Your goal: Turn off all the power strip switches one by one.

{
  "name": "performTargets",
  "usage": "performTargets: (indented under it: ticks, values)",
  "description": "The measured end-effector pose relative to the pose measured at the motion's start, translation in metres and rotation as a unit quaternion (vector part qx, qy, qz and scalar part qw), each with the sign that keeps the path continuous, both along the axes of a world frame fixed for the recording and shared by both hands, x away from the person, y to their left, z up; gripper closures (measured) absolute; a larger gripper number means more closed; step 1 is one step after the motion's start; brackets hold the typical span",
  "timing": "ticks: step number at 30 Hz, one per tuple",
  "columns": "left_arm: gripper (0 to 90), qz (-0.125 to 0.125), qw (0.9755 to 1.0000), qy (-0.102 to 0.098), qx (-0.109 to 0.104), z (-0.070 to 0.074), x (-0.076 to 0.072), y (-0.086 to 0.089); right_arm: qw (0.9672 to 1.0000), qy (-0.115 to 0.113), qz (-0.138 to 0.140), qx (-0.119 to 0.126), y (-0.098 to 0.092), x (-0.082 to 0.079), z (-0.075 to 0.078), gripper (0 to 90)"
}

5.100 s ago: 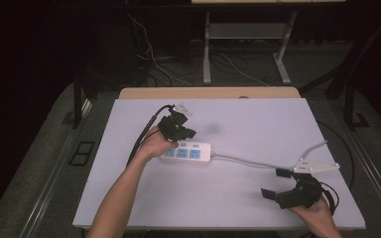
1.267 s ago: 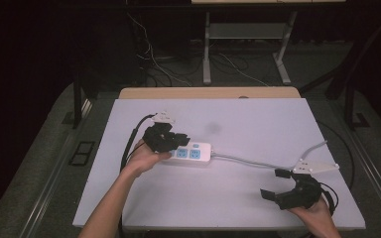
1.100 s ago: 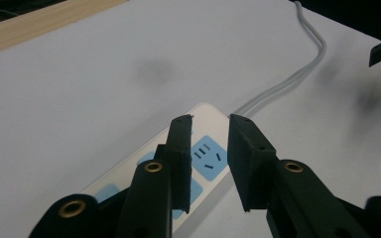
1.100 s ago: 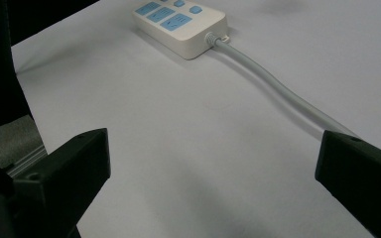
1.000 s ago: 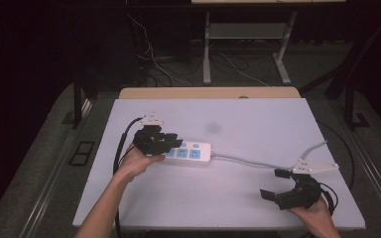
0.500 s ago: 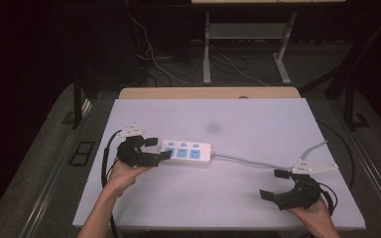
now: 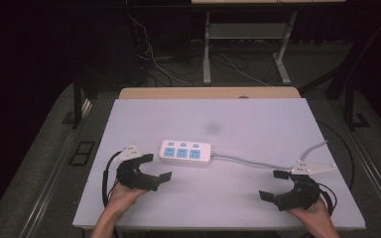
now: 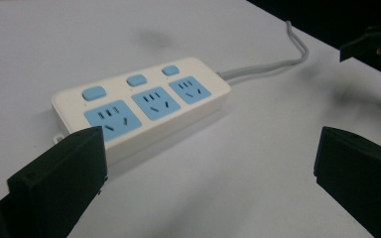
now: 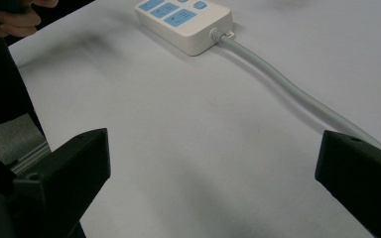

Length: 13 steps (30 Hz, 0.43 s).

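On the white table (image 7: pixel 258 213), item one: white power strip (image 7: pixel 186 152) with blue sockets, lying flat at left-centre, long axis left to right, grey cable (image 7: pixel 258 163) trailing off its right end toward the far right edge. Item two: left gripper (image 7: pixel 155 167), near-left, jaws just opened wide with nothing between them; the strip's left end sits just beyond and to the right of its tips (clearly the nearer hand). Item three: right gripper (image 7: pixel 275 184), near-right, jaws wide and empty, well apart from the strip.
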<state>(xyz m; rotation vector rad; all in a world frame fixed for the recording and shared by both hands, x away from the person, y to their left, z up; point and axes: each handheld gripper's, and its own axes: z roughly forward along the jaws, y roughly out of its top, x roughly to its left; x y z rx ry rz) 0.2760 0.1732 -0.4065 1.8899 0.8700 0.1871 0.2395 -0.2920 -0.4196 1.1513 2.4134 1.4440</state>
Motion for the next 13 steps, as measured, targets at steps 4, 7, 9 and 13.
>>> performTargets:
  ticks: [4,7,9,13]
  values:
    - [0.0,-0.009,1.0000,-0.001,0.004,-0.007,-0.008,-0.002,1.0000,0.002,0.002,-0.001,0.000,-0.001,-0.001,0.5]
    - [0.0,-0.010,0.9999,-0.005,0.002,-0.010,-0.013,-0.002,1.0000,0.003,0.004,-0.002,0.000,-0.001,-0.001,0.5]
    - [0.0,-0.014,0.9999,-0.007,0.002,-0.013,-0.015,-0.002,1.0000,0.005,0.004,-0.002,0.001,-0.001,-0.001,0.5]
    - [0.0,-0.018,0.9998,-0.005,0.008,-0.018,-0.018,-0.003,1.0000,0.006,0.005,-0.004,0.000,-0.002,-0.001,0.5]
